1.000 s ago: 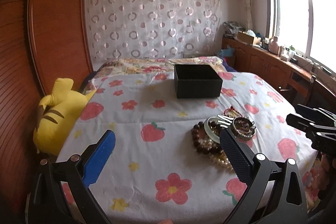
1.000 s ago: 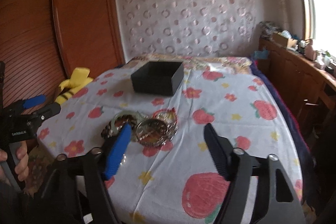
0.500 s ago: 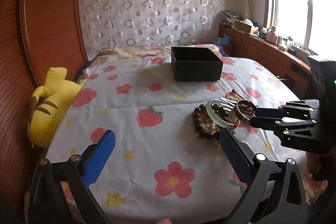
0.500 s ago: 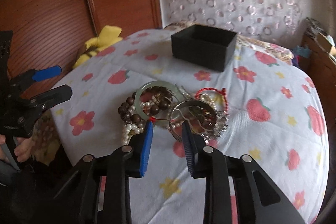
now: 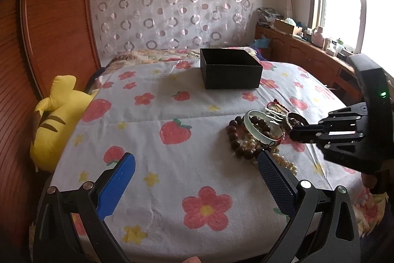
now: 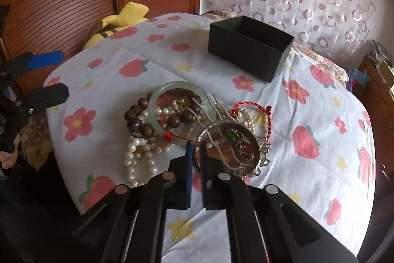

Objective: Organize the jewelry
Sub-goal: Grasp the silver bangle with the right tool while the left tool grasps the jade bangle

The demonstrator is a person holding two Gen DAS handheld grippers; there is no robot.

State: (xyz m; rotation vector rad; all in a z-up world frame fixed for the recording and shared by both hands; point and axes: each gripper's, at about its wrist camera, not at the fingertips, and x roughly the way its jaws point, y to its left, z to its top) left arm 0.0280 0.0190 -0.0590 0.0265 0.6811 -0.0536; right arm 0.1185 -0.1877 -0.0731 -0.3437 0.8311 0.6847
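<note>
Lay spread across the bed [image 5: 152,130]: a pale sheet [image 6: 307,100] printed with strawberries and flowers. Slumped off its left edge against the wooden wardrobe [image 5: 56,16]: a yellow plush toy [image 5: 53,120]. Hung behind the bed: a sheer curtain [image 5: 172,4] patterned with rings.

Sat open-topped toward the far side of the bed, well apart from the jewelry: a black box [image 6: 248,48]. No writing legible on it or on anything else.

Hovered low over the near edge of the bed, jaws spread wide, holding nothing: left hand-held gripper [image 5: 194,179].

Reached into the jewelry pile [image 6: 194,125] near the bed's right-front corner: right hand-held gripper [image 6: 195,149], jaws drawn nearly together around the rim of a silver bangle [image 6: 236,152].

Heaped within that pile, touching and overlapping: a pale green jade bangle [image 6: 157,95], a dark wooden bead bracelet [image 6: 138,120] threaded under it, a white pearl strand [image 6: 135,159] trailing toward the bed's front edge, a silver wavy hair fork [image 6: 216,112] lying across the two bangles, and a red cord [image 6: 248,105] looped at the far side.
</note>
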